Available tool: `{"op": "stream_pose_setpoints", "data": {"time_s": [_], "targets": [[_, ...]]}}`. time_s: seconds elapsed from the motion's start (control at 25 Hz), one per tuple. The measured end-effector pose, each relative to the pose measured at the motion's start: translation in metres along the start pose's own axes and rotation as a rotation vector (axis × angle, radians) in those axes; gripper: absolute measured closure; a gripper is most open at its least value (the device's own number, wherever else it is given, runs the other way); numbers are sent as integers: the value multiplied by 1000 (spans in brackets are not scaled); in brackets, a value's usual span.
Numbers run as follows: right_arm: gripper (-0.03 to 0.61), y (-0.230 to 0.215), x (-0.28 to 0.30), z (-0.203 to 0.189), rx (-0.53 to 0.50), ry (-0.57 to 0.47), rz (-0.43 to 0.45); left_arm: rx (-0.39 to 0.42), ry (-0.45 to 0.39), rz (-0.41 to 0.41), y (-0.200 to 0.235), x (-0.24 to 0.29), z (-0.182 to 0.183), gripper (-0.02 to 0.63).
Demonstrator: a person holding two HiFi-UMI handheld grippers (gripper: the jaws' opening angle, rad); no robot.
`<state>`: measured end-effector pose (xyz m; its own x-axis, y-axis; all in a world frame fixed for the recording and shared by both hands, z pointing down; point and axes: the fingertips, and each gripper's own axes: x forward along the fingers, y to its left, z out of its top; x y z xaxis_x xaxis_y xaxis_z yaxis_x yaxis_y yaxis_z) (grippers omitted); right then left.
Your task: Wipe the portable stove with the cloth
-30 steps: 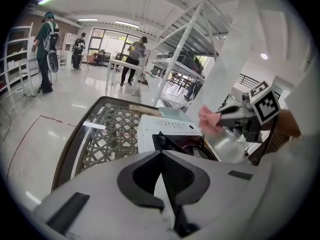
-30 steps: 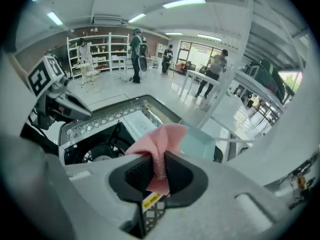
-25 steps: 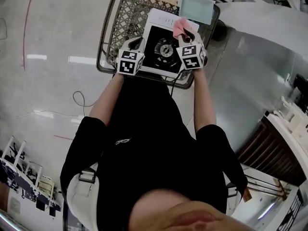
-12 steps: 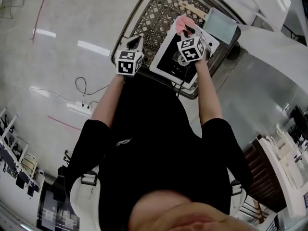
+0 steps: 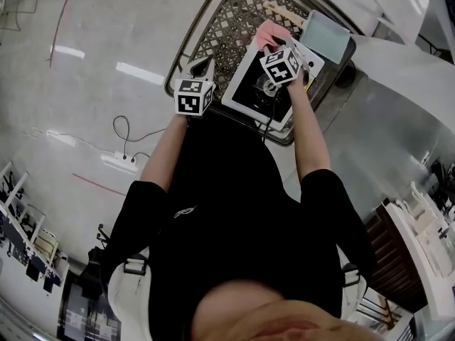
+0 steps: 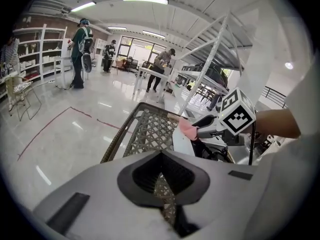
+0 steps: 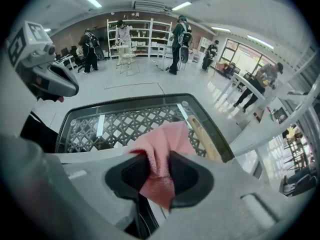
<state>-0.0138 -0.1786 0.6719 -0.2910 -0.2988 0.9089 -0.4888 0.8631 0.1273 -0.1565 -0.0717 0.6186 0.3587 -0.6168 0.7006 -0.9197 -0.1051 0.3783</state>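
**A:** Closest to us, what is our left gripper [image 5: 200, 65] doing?

**B:** Not much. It hangs over the rim of the wire basket [image 5: 220, 27], near the portable stove [image 5: 245, 77]. Its jaws are a narrow slit apart and there is nothing between them.

**A:** And the stove?

**B:** It lies in the basket, with a white body and a dark top. We cannot see whether its surface is clean.

**A:** What about our right gripper [image 7: 159, 170], farther out?

**B:** It is over the stove's far edge, pointing steeply down. Its jaws are opening, with the pink cloth [image 7: 162, 141] bunched between them and touching both pads.

**A:** So how far along are we?

**B:** We judge the cloth is being let go at that far edge. Whether the top has had its full wipe, we cannot tell. If it has, only setting the cloth down is left.

**A:** And beyond that?

**B:** A flat grey-green thing [image 5: 327, 38] sits at the basket's far corner.
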Motion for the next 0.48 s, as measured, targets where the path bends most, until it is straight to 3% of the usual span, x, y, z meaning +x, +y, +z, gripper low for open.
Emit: {"op": "stream_pose_setpoints", "data": {"time_s": [0.48], "targets": [[465, -23, -30, -59, 89, 59, -56, 71, 24, -76, -47, 13, 3, 614]]}}
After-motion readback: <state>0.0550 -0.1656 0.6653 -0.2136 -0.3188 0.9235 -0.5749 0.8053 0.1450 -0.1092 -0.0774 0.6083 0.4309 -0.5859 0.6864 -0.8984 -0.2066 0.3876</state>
